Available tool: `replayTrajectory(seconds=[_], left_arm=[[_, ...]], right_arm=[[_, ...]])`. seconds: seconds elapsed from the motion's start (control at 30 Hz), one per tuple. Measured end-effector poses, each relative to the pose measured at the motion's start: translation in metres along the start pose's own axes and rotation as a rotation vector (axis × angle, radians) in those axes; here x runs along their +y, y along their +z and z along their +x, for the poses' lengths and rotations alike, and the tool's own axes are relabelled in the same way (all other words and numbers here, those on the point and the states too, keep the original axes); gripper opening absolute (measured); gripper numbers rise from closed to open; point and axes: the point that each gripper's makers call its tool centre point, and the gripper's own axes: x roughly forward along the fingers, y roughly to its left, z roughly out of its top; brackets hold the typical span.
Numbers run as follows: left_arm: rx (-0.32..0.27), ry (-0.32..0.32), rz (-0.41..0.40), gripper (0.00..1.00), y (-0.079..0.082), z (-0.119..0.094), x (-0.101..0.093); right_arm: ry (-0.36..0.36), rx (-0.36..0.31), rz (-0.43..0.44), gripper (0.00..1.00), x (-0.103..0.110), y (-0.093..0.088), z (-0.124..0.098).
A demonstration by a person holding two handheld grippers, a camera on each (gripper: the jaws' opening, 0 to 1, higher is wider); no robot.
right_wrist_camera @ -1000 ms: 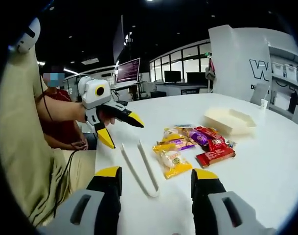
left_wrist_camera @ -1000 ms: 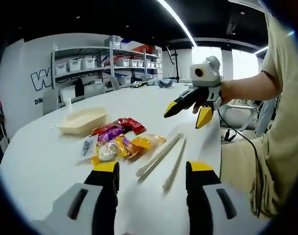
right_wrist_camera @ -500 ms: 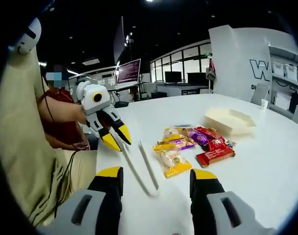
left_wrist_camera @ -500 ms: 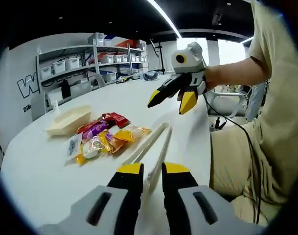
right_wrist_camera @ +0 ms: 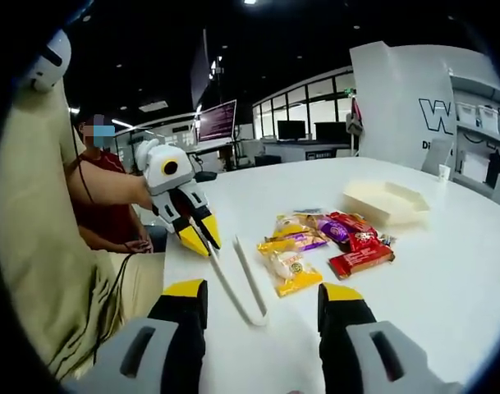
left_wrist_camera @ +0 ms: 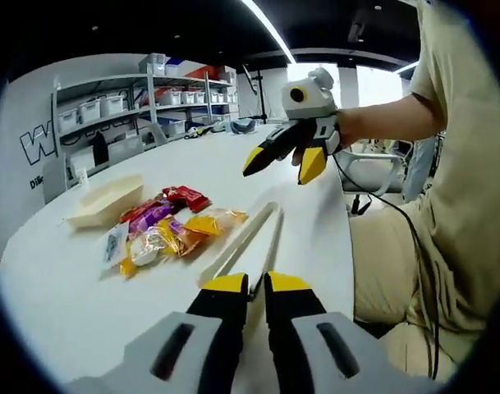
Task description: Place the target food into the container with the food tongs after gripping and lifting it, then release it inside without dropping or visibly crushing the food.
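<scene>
Centrally, cream food tongs [left_wrist_camera: 251,240] laid flat on the white table [left_wrist_camera: 61,287], wrapped snacks [right_wrist_camera: 315,243] piled beside them, beige container [right_wrist_camera: 387,201] set beyond, left gripper [right_wrist_camera: 200,237] pinched nearly closed at one tong arm's tip, grip unconfirmed, right gripper [left_wrist_camera: 281,161] held spread above the table.

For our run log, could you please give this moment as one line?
left gripper: shut near tongs | right gripper: open | snacks: on table | container: holds nothing visible
</scene>
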Motion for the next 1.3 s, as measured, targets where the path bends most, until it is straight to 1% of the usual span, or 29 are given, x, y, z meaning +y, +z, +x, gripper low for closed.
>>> replayTrajectory(seconds=[0.2, 0.3, 0.5, 0.57, 0.7, 0.77, 0.97, 1.13, 1.3], left_arm=[[0.010, -0.024, -0.003, 0.05, -0.002, 0.003, -0.002], [0.022, -0.042, -0.004, 0.04, -0.006, 0.004, -0.005], [0.004, -0.060, -0.019, 0.03, -0.006, 0.004, -0.006], [-0.006, -0.078, -0.030, 0.02, -0.006, 0.005, -0.008], [-0.019, -0.085, -0.024, 0.01, -0.006, 0.005, -0.009], [-0.020, -0.085, -0.006, 0.01, -0.005, 0.004, -0.010], [-0.023, -0.096, 0.013, 0.01, -0.004, 0.004, -0.012], [-0.053, -0.108, 0.007, 0.01, 0.002, 0.004, -0.016], [-0.123, -0.104, -0.031, 0.01, 0.016, 0.000, -0.014]], right_arm=[[-0.004, -0.002, 0.006, 0.52, -0.002, -0.001, -0.002], [-0.003, -0.002, 0.011, 0.52, -0.003, -0.002, -0.002], [0.008, -0.004, 0.014, 0.52, -0.002, -0.003, -0.001], [0.013, -0.003, 0.014, 0.52, -0.001, -0.003, 0.000], [0.012, -0.007, 0.020, 0.51, -0.003, -0.004, 0.000], [0.014, -0.009, 0.026, 0.51, -0.002, -0.005, 0.000], [0.020, -0.012, 0.037, 0.51, 0.000, -0.006, 0.000], [0.027, -0.024, 0.052, 0.51, 0.001, -0.006, 0.000], [0.035, -0.035, 0.074, 0.51, 0.004, -0.006, 0.000]])
